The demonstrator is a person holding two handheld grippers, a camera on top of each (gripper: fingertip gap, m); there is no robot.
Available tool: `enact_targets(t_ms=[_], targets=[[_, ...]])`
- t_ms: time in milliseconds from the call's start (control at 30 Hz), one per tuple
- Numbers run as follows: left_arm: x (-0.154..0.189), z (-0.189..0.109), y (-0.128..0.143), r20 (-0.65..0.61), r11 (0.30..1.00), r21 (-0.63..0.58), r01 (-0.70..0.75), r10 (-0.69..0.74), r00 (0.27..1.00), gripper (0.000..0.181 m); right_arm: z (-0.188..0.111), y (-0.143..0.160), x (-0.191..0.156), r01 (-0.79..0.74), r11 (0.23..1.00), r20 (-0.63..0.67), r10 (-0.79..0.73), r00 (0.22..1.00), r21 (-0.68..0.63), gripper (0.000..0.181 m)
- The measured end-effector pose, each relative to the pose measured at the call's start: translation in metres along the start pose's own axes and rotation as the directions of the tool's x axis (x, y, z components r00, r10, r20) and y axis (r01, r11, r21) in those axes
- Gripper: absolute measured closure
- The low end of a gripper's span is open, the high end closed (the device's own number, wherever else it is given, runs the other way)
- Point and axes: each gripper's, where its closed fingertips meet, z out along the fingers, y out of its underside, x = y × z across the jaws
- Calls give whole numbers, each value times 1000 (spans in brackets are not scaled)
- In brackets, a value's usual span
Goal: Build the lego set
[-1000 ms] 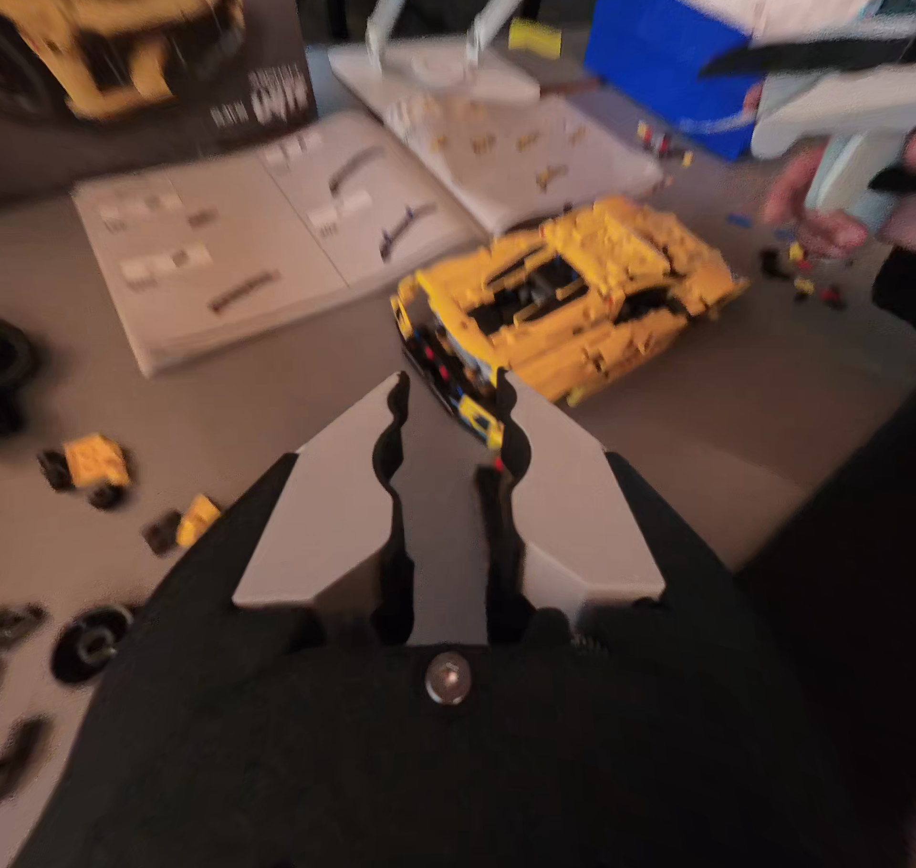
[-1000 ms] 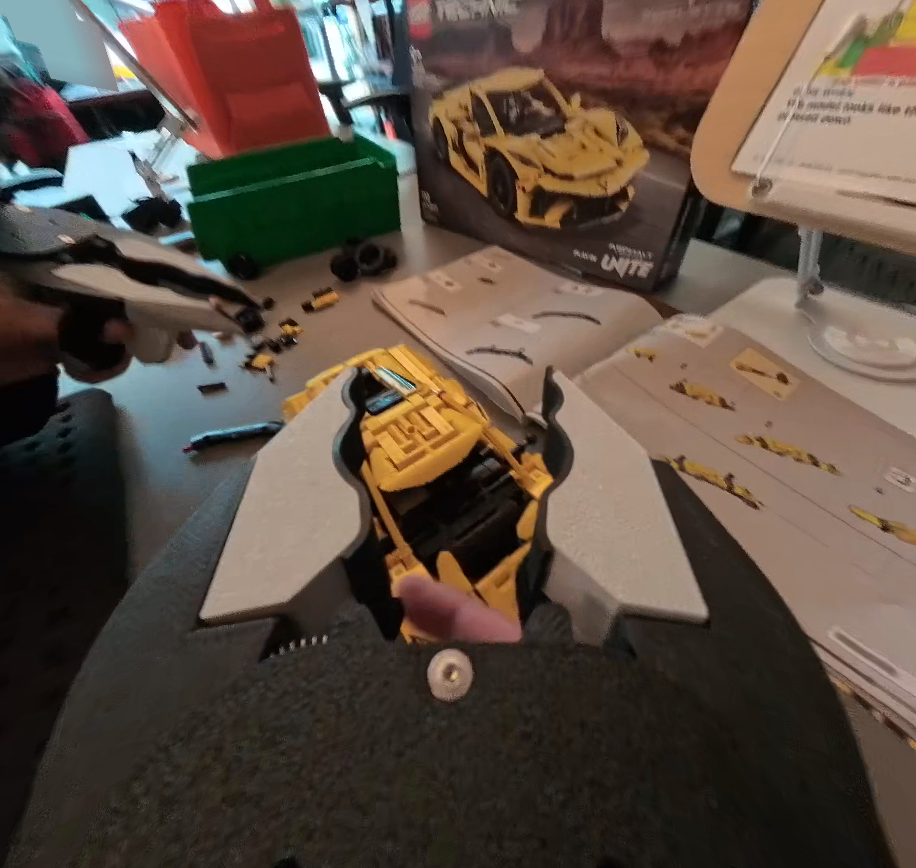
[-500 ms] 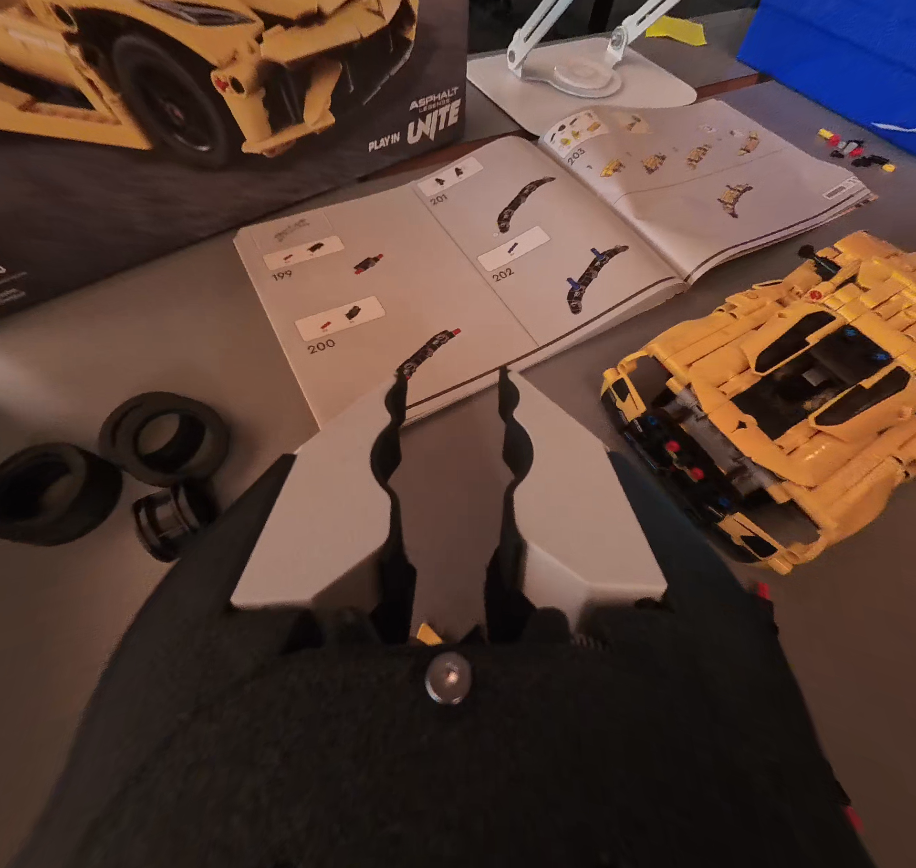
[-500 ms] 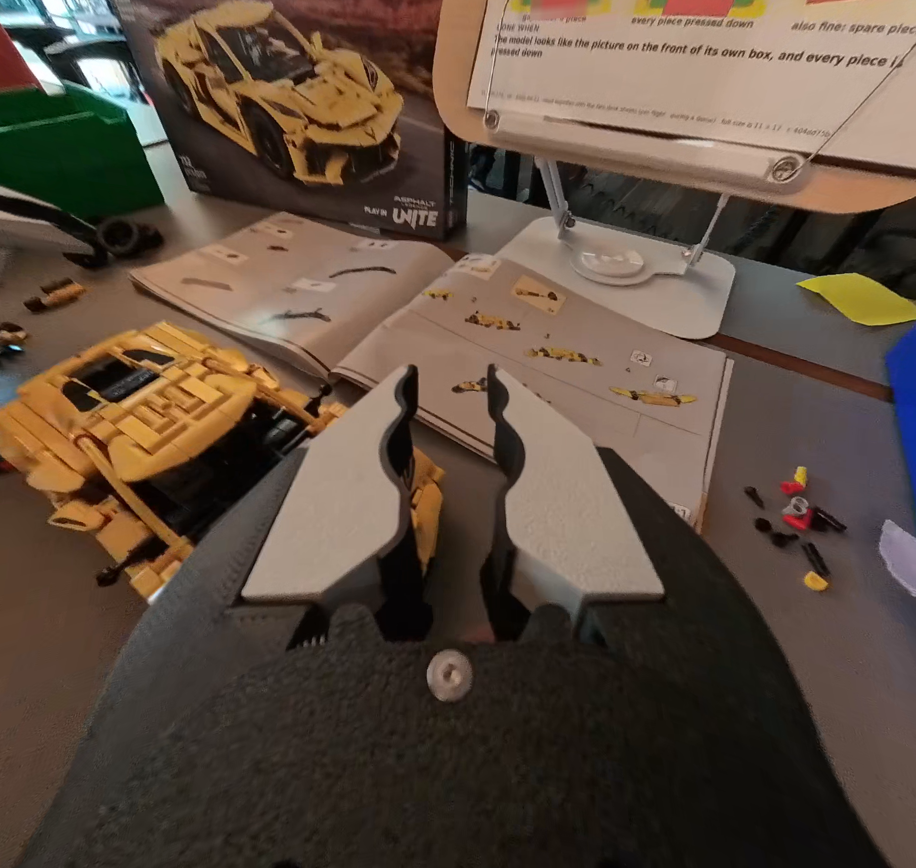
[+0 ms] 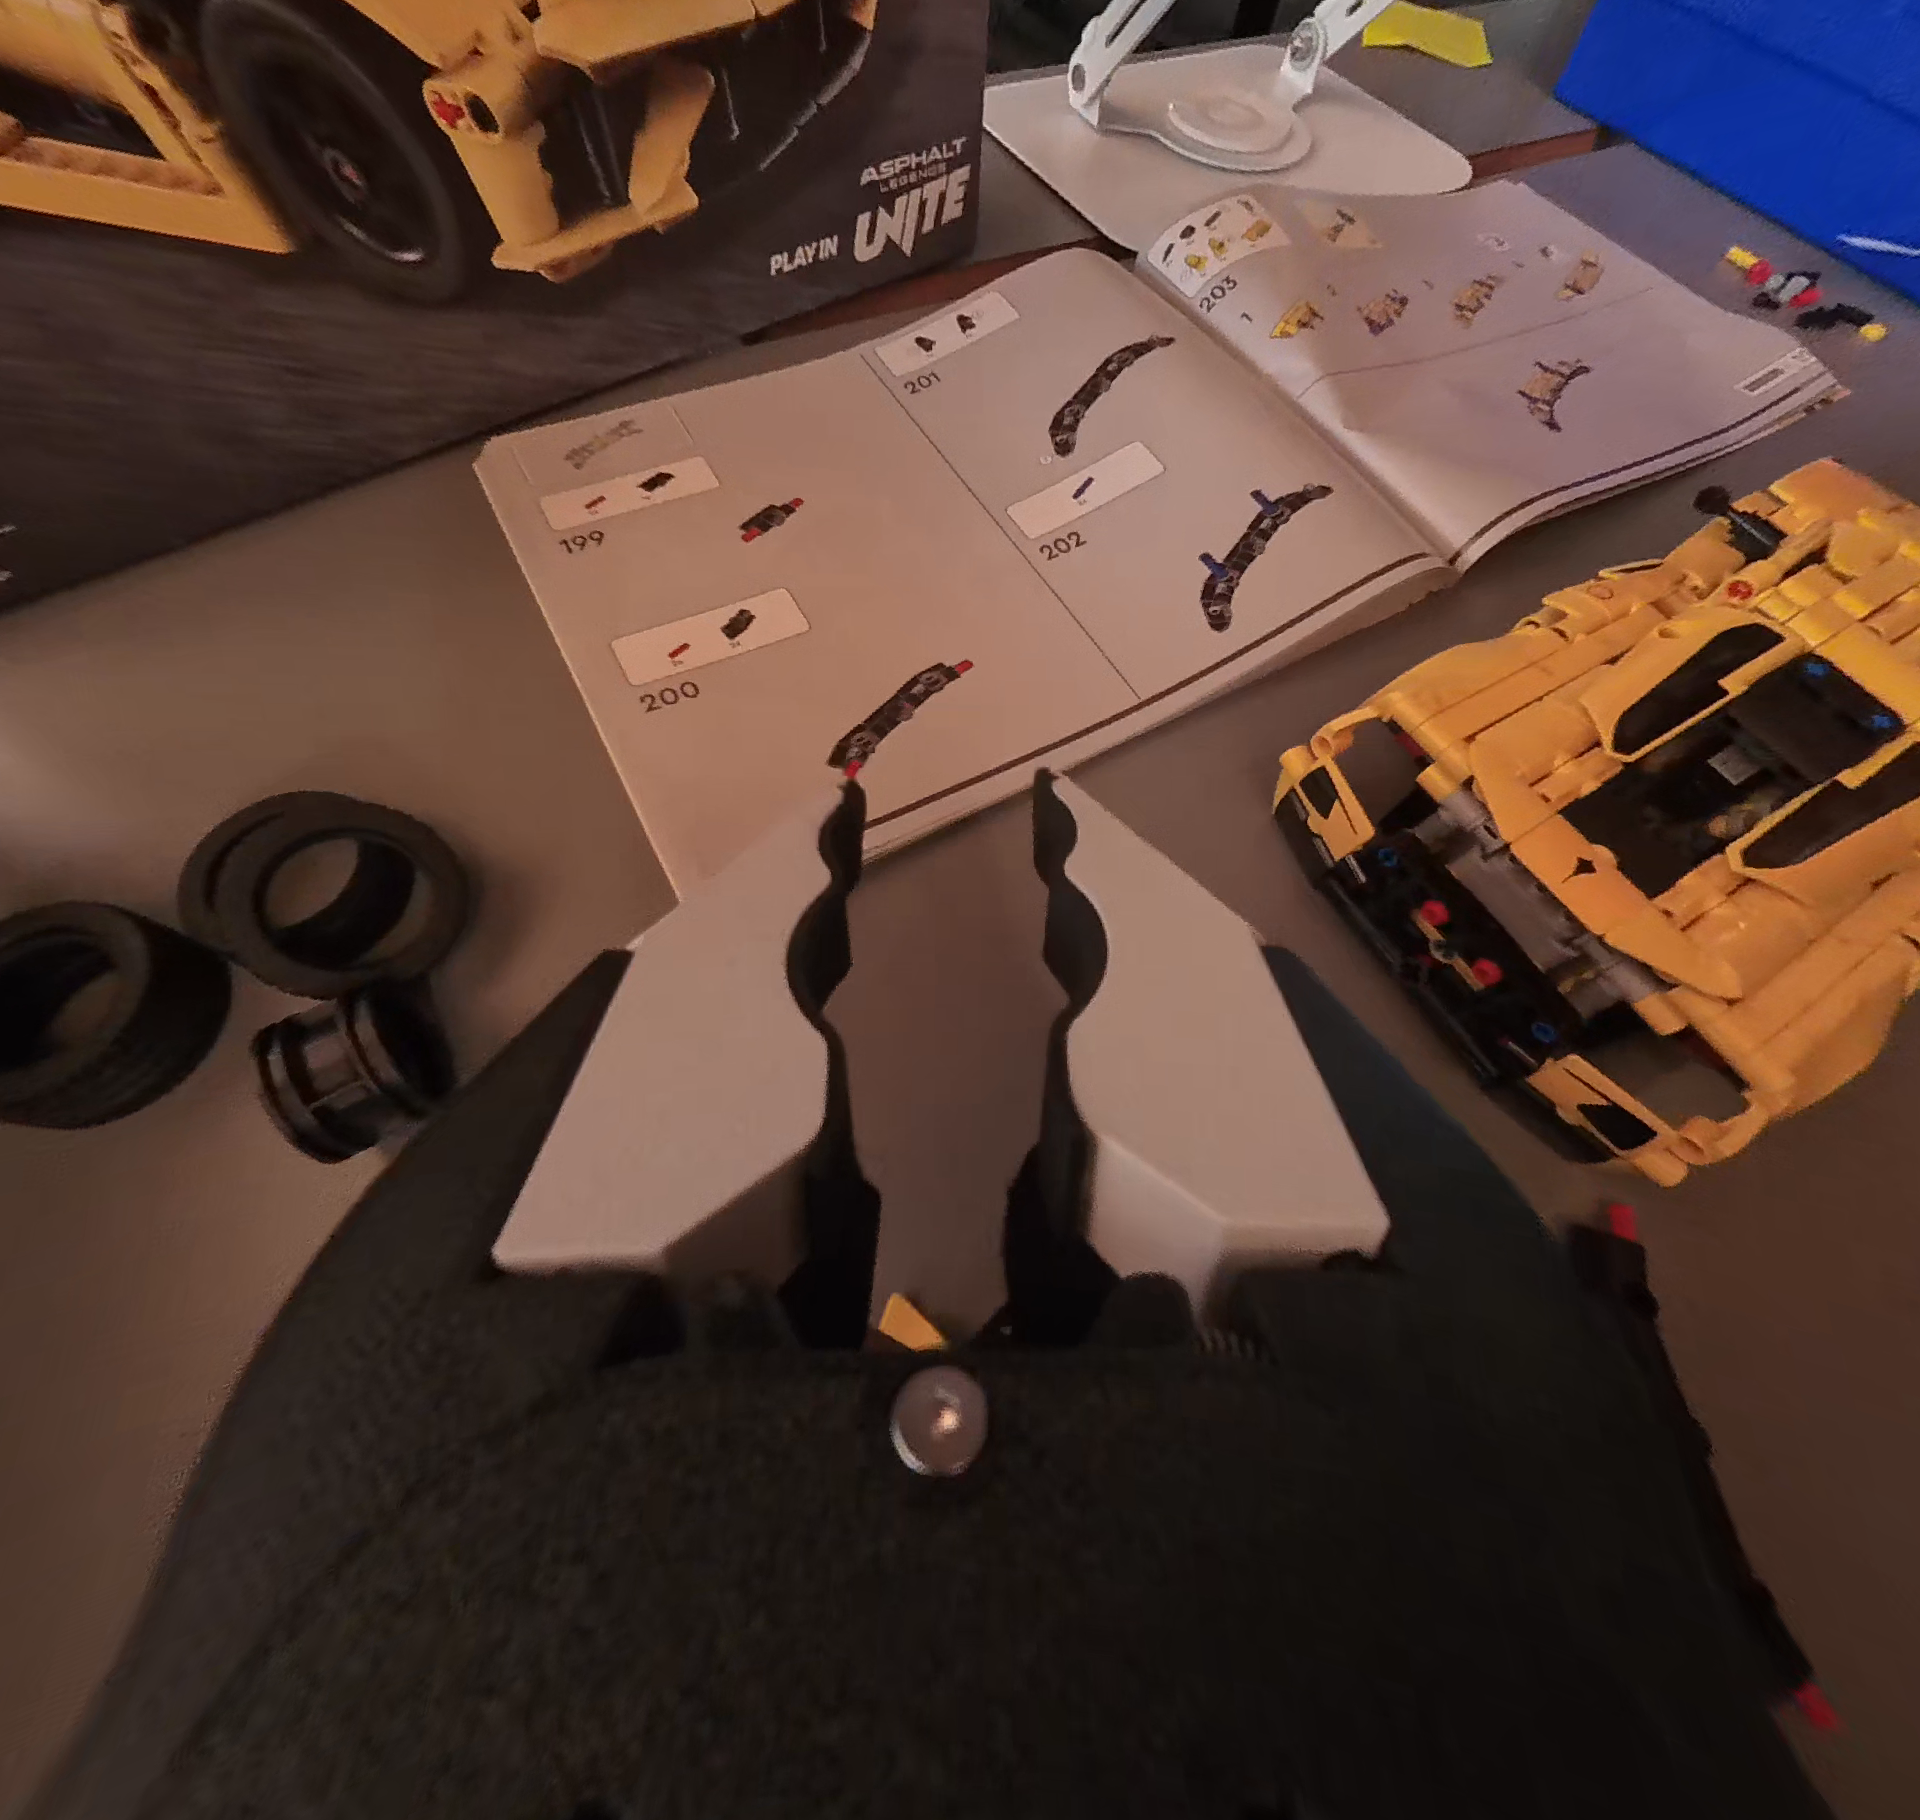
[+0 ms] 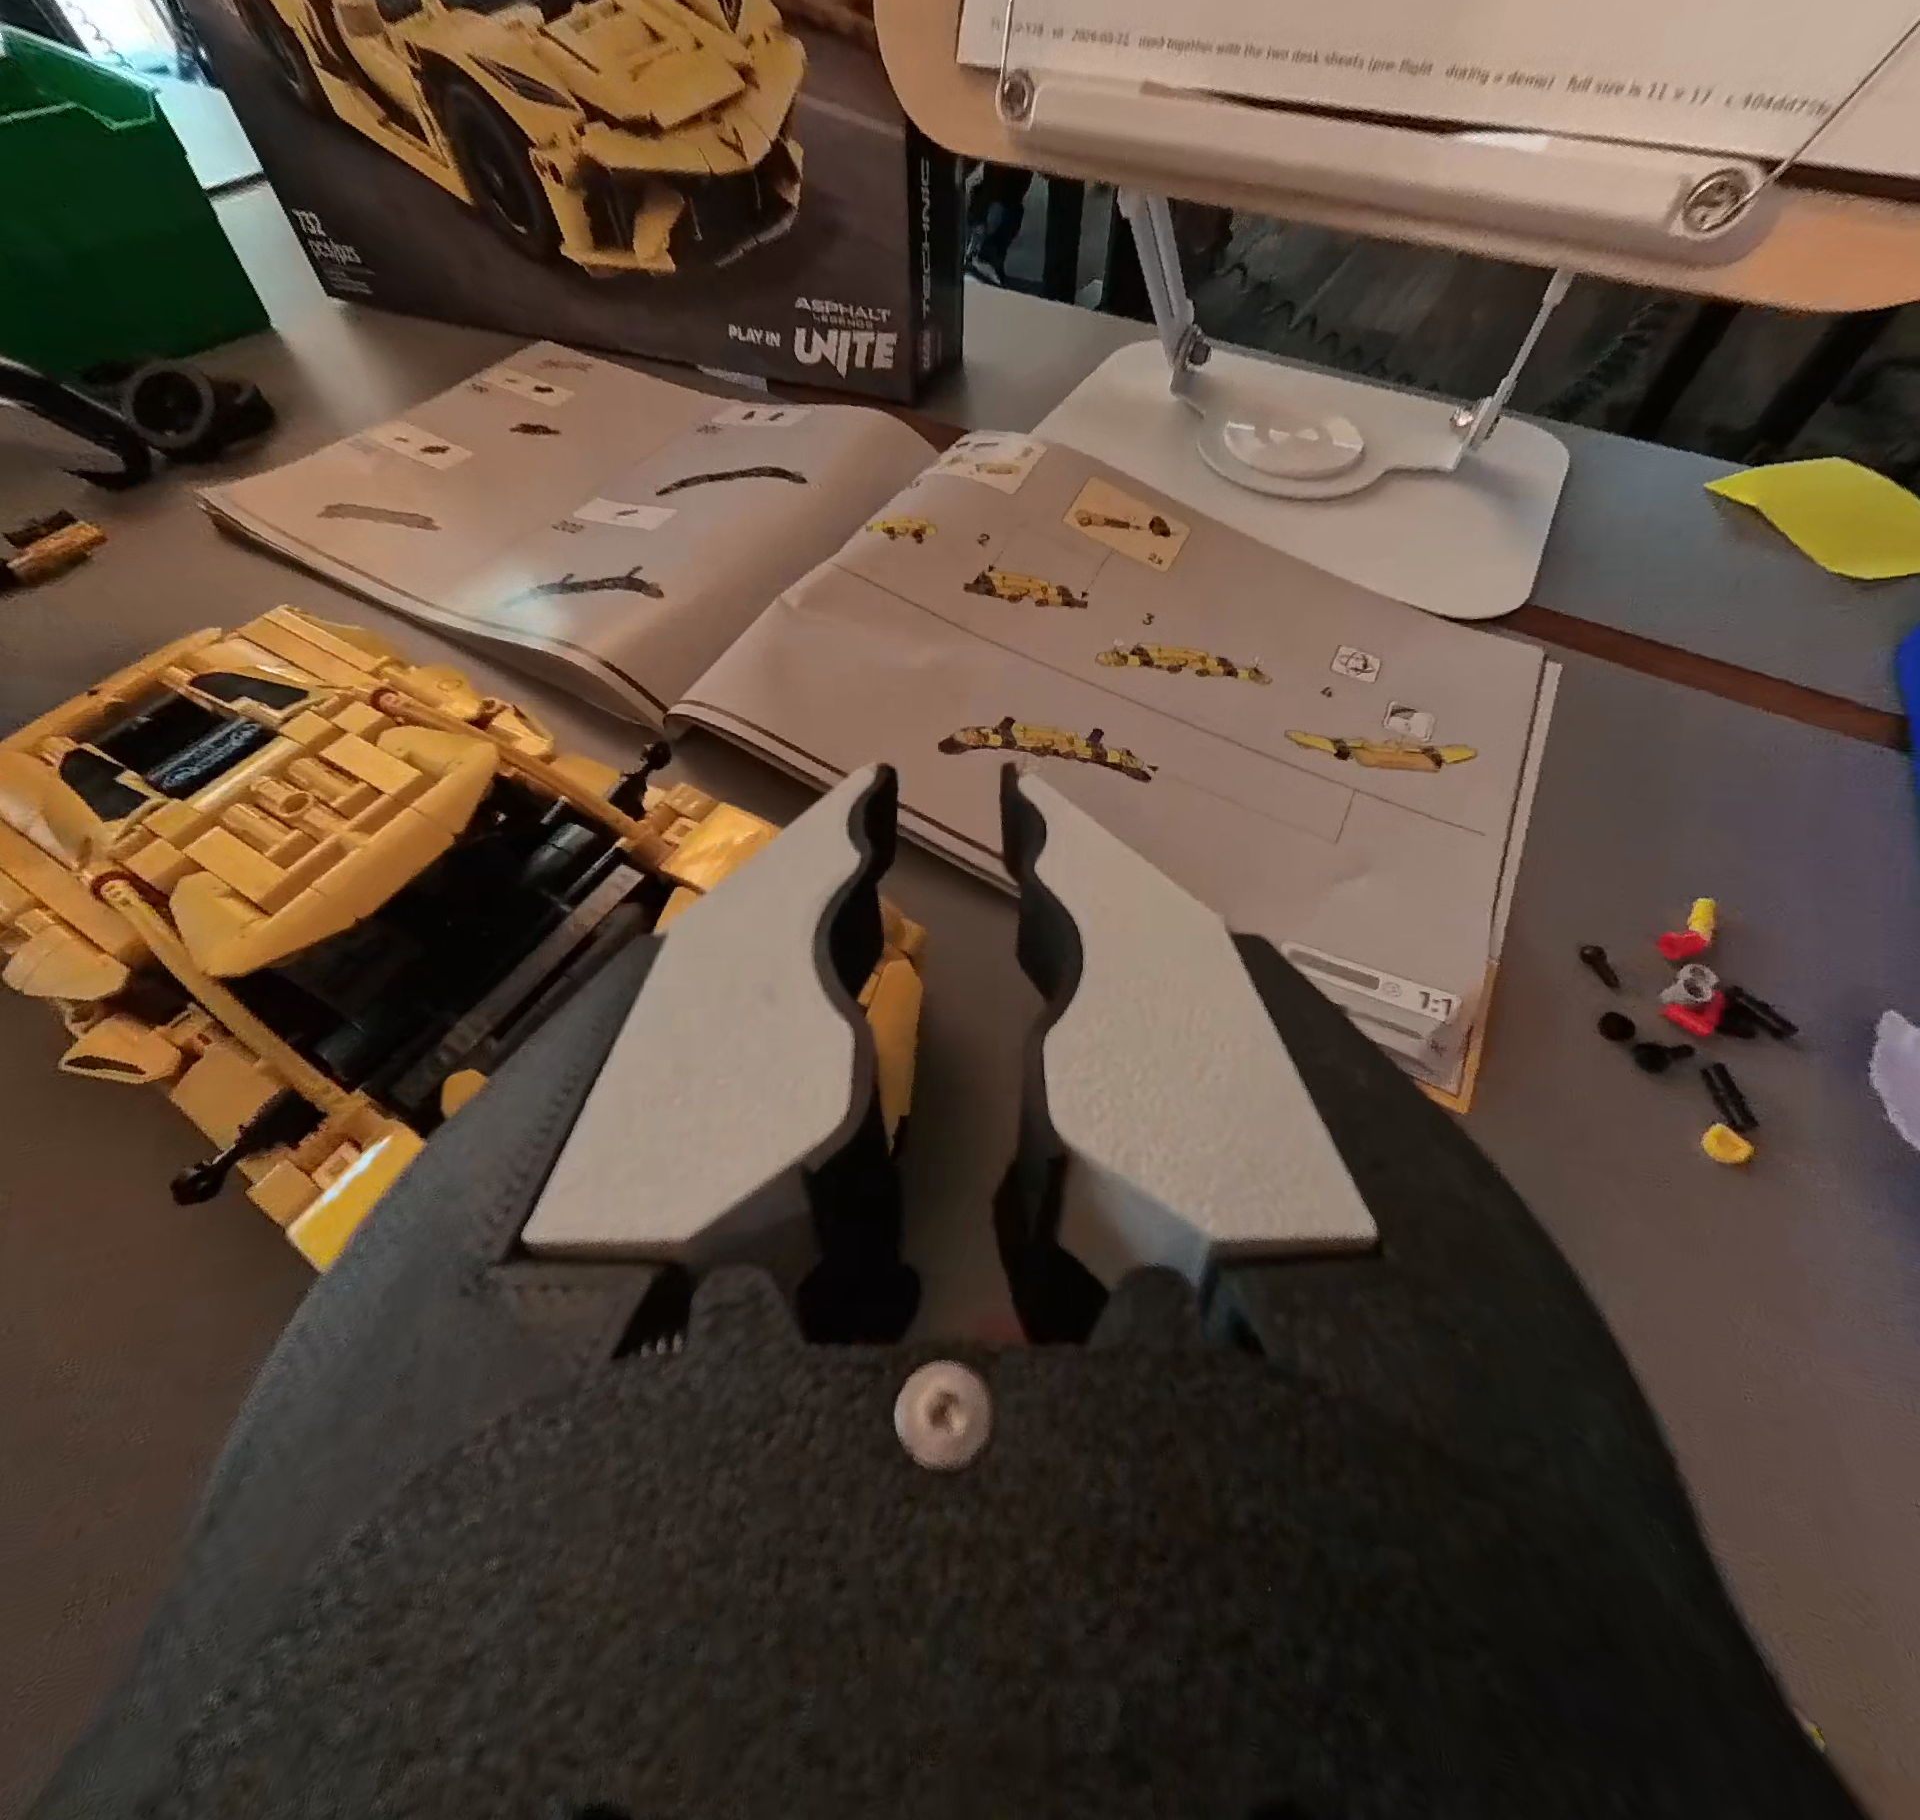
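Note:
A partly built yellow Lego car lies on the grey table, without wheels; it is at the right in the left wrist view and at the left in the right wrist view. An open instruction booklet lies behind it and shows in the right wrist view too. My left gripper is open and empty, over the table at the booklet's near edge, left of the car. My right gripper is open with a narrow gap and empty, over the booklet's near edge, right of the car.
The set's box stands at the back. Two black tyres and a rim lie at the left. Small loose pins lie right of the booklet. A white stand holds a board with a sheet. A green bin and a blue bin flank the table. The grippers' ends are close to 35 cm from one another. My right tips are about 45 cm from the rim, my left tips only 11 cm.
My left gripper has swung left, away from the car to the booklet. My right gripper has left the car, where its jaws stood wide around it, moved right and narrowed.

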Motion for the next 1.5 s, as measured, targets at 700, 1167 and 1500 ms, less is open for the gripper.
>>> enact_targets(t_ms=[700, 1167, 1500], targets=[[22, 1, 1, -123, 1000, 12, 8, -7, 992, 152, 8, 12, 0, -22, 999, 13, 23, 1000, -35, 168], [17, 3, 4, -101, 1000, 3, 9, -8, 995, 153, 7, 11, -2, -12, 999, 19, 12, 1000, -30, 171], [-30, -39, -20, -56, 987, 68, 142, -139, 989, 152, 4, 8, 1, -28, 1000, 16, 28, 999, -10, 172]])
